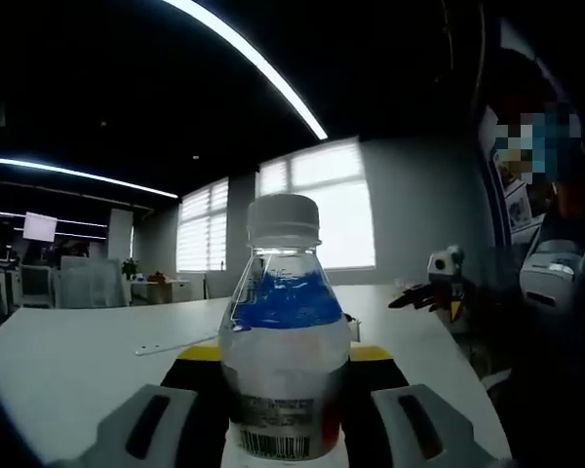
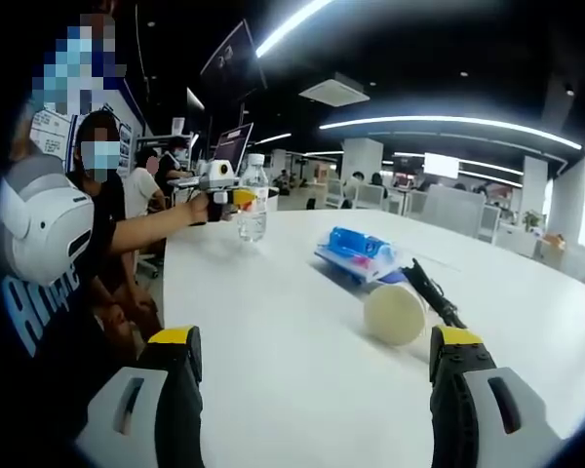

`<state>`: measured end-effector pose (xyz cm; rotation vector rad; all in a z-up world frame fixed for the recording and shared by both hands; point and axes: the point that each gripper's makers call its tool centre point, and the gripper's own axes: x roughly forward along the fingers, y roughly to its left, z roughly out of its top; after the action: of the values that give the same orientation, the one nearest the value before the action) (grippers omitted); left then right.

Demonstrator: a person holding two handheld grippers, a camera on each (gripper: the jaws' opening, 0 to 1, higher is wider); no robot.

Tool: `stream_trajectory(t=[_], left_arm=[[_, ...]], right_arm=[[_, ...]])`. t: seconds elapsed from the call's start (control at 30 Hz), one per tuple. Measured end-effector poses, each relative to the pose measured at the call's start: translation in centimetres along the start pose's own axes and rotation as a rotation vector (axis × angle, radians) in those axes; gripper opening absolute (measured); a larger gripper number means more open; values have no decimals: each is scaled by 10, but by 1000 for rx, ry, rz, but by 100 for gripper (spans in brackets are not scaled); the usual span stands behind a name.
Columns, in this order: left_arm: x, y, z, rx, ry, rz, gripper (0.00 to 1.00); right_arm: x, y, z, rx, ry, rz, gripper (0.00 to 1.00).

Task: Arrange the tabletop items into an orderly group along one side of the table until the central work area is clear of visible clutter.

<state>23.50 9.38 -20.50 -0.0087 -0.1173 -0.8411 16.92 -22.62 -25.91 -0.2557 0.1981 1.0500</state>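
A clear water bottle [image 1: 285, 361] with a white cap and blue label stands upright between my left gripper's [image 1: 285, 353] yellow-tipped jaws, which press its sides. From the right gripper view, the same bottle [image 2: 253, 210] rests on the far left part of the white table [image 2: 273, 370], with the left gripper [image 2: 224, 198] shut on it. My right gripper [image 2: 315, 338] is open over bare table, nothing between its jaws. Ahead of it lie a blue packet [image 2: 356, 252], a cream ball [image 2: 395, 314] and a black pen-like thing [image 2: 431, 291]. The right gripper [image 1: 431, 292] also appears across the table.
A person's arm [image 2: 151, 226] reaches along the table's left edge. Other people sit behind them near monitors [image 2: 229, 146]. A thin white strip [image 1: 161, 346] lies on the table. Chairs and desks [image 2: 448, 210] stand beyond the far edge.
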Motion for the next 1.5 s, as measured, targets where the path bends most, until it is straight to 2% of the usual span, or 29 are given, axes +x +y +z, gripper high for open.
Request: stream_trajectory(t=[0.17,0.37,0.7,0.8,0.9,1.03,1.07,1.1,1.17,1.37,1.5], left_arm=[[2,12,-1,-38,-39,-23,41],[6,34,-5,-39,-41,-18,41],[5,58,-22,-58,-46,-5,41],[7,60,-22,-50,-42,-13,41],[6,63,-22,-75,-53,-28,41],[5,63,-31,-67,-24,-32,41],[4,65,-25,-70,-59,-34,41],[2,66,-26,-88,-49,-33,41],[1,66,-29,-64,-33,-21,41],[0,61,-26,-50,-50,-51,43],[-1,62,-25,-65,-56,-49,44]], right_arm=[[-6,-3,1,3,-2,-19,94],[-13,-5,-1,9,8,-43,94],[-23,-12,-5,19,19,-78,94],[-23,-13,-5,20,18,-82,94],[-23,-13,-5,23,16,-85,94],[-24,-14,-6,22,23,-86,94],[-24,-14,-6,22,24,-88,94],[-24,-15,-6,23,23,-90,94],[-24,-15,-6,24,21,-90,94],[-23,-16,-7,26,21,-88,94],[-21,-16,-10,31,30,-83,93]])
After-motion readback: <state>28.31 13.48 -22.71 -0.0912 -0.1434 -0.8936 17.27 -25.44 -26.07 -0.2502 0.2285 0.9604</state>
